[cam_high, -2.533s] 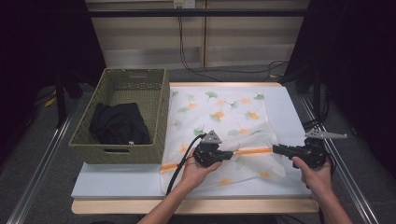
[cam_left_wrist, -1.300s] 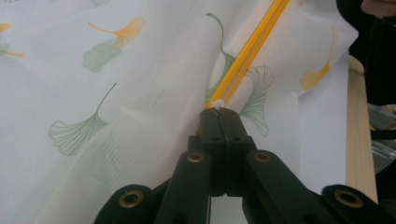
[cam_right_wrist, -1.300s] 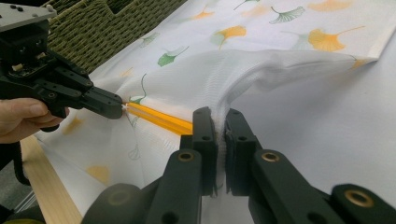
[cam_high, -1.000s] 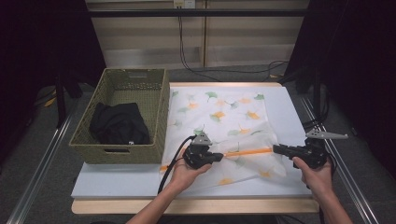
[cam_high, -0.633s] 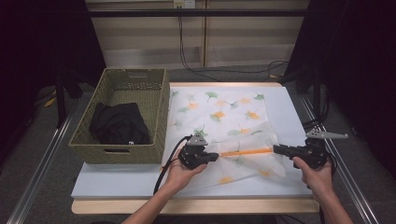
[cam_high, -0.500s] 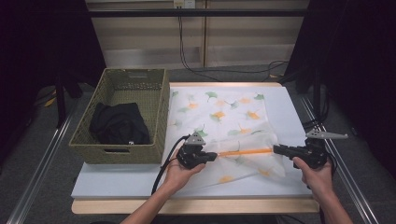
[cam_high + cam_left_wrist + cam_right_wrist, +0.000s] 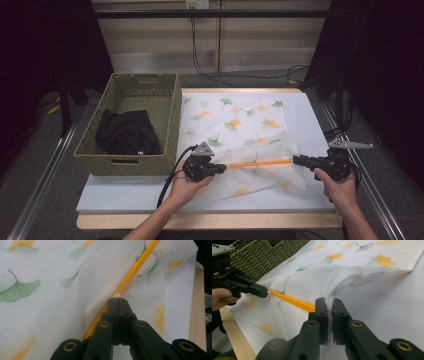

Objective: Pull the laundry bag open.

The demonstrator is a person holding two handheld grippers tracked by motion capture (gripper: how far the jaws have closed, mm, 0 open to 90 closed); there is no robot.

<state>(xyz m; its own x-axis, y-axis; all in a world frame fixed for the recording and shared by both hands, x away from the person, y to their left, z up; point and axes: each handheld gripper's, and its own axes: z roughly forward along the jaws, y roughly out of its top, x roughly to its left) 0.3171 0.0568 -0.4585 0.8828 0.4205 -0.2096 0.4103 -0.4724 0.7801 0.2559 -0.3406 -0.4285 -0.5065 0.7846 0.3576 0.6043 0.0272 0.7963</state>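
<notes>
No writing is readable. Your thin white cloth with ginkgo leaves and an orange stripe (image 7: 240,135) lies on the pale blue table (image 7: 125,192), its near edge lifted. Your left gripper (image 7: 223,168) and right gripper (image 7: 296,159) each pinch it.

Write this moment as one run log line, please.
left tongs: shut on cloth orange edge | right tongs: shut on cloth | cloth: edge stretched between them | basket: holds dark garment

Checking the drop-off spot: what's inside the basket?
A crumpled black garment lies in the woven basket, covering most of the floor. Anything beneath it is hidden. The leaf-print cloth is on the table beside it.
</notes>
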